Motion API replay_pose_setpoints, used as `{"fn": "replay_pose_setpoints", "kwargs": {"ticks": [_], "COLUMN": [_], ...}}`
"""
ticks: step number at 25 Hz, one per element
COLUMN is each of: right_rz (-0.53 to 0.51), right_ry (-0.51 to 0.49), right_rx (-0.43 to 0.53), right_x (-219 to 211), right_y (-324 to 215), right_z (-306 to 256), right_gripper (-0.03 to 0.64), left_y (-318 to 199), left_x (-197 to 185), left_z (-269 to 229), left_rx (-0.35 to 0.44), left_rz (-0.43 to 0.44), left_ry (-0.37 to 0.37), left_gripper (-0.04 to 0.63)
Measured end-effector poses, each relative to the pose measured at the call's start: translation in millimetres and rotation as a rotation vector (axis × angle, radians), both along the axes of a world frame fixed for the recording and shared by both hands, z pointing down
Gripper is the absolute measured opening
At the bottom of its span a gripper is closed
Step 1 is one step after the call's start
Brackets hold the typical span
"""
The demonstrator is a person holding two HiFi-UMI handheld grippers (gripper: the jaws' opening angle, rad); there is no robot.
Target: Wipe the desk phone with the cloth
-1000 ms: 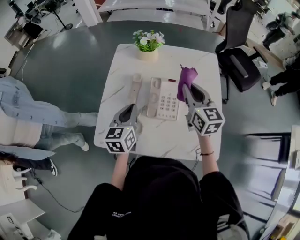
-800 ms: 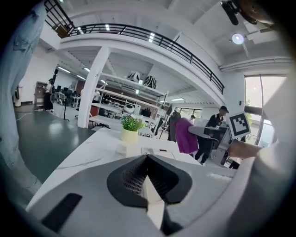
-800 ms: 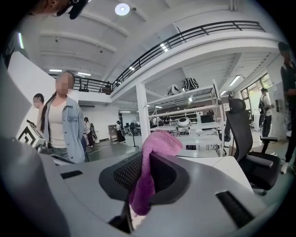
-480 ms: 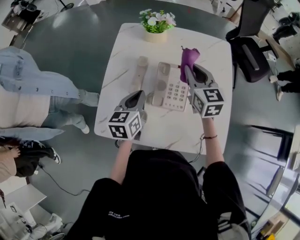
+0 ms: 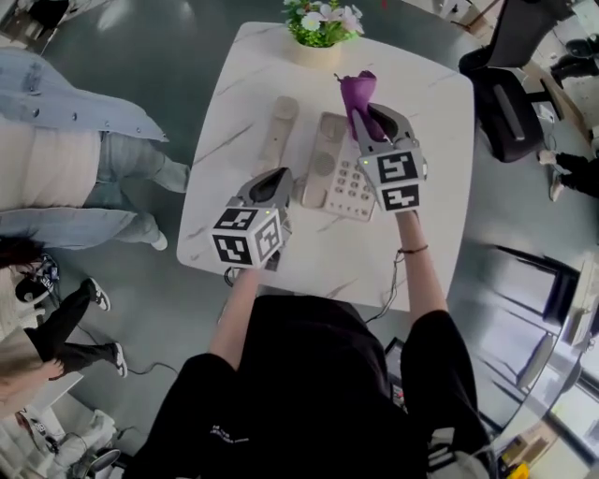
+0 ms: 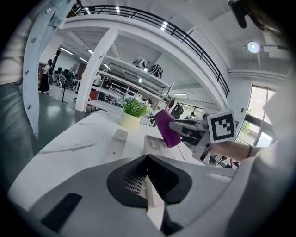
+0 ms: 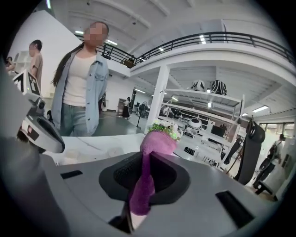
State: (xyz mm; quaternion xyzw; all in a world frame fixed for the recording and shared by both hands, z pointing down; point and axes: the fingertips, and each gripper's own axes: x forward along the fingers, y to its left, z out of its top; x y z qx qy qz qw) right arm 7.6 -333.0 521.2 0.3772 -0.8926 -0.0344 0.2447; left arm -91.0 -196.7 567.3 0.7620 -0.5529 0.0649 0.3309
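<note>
Right gripper (image 5: 359, 116) clamps the cloth (image 5: 357, 91), the phone (image 5: 339, 176) below it; left gripper (image 5: 276, 176), jaws together and empty, has the handset (image 5: 278, 129) just ahead.

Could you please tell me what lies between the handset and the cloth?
The phone base lies between handset and cloth, shown in the head view.

Cameras around the table (image 5: 318, 248)
Head view looked steeply down; both gripper views skimmed low across it, sharing the plant (image 5: 321, 21).
</note>
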Motion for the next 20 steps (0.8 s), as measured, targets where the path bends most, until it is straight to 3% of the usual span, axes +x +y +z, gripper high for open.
{"fn": "replay_pose_setpoints", "kwargs": {"ticks": [20], "right_rz": [-0.134], "right_ry": [0.021], "right_rx": [-0.140], "right_x": [-34.3], "right_y": [16.4], "right_z": [45.7], "right_gripper": [0.034], "left_y": [-6.2], "left_x": [1.6], "left_z": [11.8], "left_rx": [-0.029], "left_rz": [0.004], "left_ry": [0.011], "left_gripper": [-0.002]}}
